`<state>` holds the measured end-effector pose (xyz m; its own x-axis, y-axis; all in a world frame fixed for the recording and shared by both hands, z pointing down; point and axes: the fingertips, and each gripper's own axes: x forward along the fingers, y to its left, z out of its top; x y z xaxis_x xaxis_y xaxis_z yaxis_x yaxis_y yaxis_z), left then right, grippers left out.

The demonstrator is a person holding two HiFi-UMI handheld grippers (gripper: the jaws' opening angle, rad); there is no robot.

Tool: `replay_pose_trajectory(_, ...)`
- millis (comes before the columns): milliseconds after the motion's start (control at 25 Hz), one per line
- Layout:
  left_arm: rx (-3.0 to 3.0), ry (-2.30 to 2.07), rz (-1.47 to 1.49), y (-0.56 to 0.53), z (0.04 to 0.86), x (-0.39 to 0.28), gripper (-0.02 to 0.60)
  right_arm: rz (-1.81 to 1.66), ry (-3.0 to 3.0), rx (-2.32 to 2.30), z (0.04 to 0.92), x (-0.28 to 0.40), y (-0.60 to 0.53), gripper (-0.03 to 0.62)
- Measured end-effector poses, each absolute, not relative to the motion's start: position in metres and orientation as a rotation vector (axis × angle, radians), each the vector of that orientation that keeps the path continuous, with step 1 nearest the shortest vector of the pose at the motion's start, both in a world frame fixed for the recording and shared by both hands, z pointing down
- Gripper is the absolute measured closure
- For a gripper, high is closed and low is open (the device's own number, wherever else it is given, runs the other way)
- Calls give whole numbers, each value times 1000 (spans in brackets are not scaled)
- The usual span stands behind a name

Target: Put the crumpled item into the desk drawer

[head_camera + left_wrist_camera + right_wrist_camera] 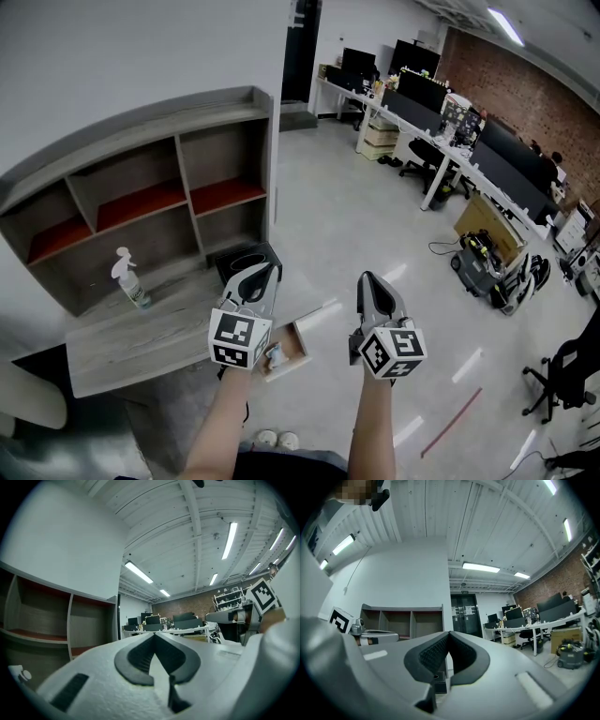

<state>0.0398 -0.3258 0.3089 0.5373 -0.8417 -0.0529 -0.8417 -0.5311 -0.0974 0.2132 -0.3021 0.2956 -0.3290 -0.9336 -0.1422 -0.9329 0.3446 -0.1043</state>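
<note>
Both grippers are held up side by side at chest height, pointing away from me into the room. My left gripper (265,272) (153,633) is shut with nothing between its jaws. My right gripper (366,278) (449,633) is also shut and empty. Below them a small wooden desk drawer (296,343) stands pulled out from the grey desk (131,337). A pale crumpled lump (275,355) lies in the drawer, partly hidden behind the left gripper's marker cube. Neither gripper touches the drawer or the lump.
A white spray bottle (129,278) stands on the desk under the grey shelf unit (150,192). A black bin (246,261) sits on the floor beside the desk. Office desks with monitors (441,103) and a black chair (567,370) stand to the right.
</note>
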Motion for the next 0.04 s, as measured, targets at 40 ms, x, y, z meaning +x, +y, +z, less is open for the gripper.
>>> replay_pose_trajectory(40,-2656,1461,-1,-326,310,40,578,-5,2427,-1703,296,214,-302,583)
